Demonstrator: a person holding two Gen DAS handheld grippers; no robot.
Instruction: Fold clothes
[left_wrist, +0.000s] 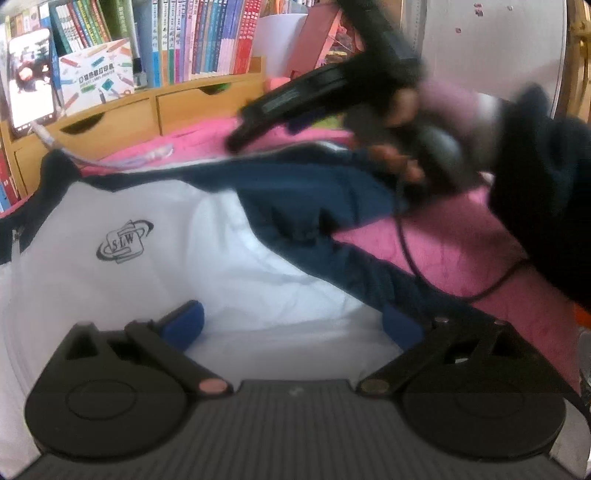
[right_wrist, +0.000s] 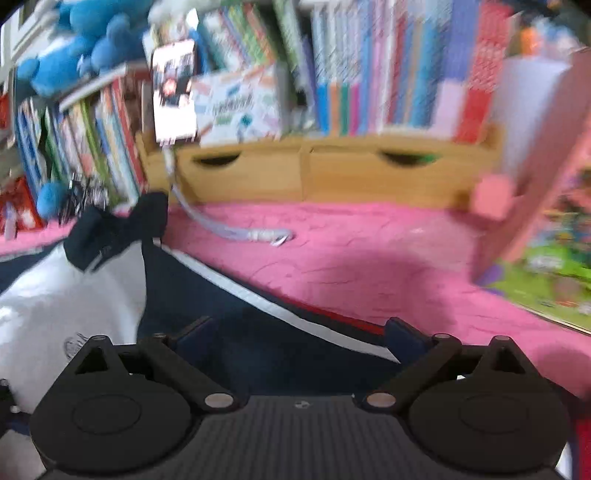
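A white jacket (left_wrist: 110, 236) with navy sleeves and an oval chest logo lies spread on a pink blanket (left_wrist: 461, 240). One navy sleeve (left_wrist: 306, 206) is laid across the white front. My left gripper (left_wrist: 291, 326) hovers open over the white cloth, its blue pads wide apart with nothing pinched. In the left wrist view a hand holds the blurred right gripper (left_wrist: 295, 107) above the sleeve's far edge. In the right wrist view the right gripper (right_wrist: 299, 338) is open above the navy sleeve (right_wrist: 229, 321) with its white and red stripe. The collar (right_wrist: 110, 229) lies at the left.
A wooden drawer unit (right_wrist: 303, 173) under a row of books (right_wrist: 369, 74) lines the back. A phone (right_wrist: 173, 92) leans there, and its cable (right_wrist: 236, 232) trails onto the blanket. A blue plush (right_wrist: 81, 33) sits at upper left and a picture book (right_wrist: 546, 280) at right.
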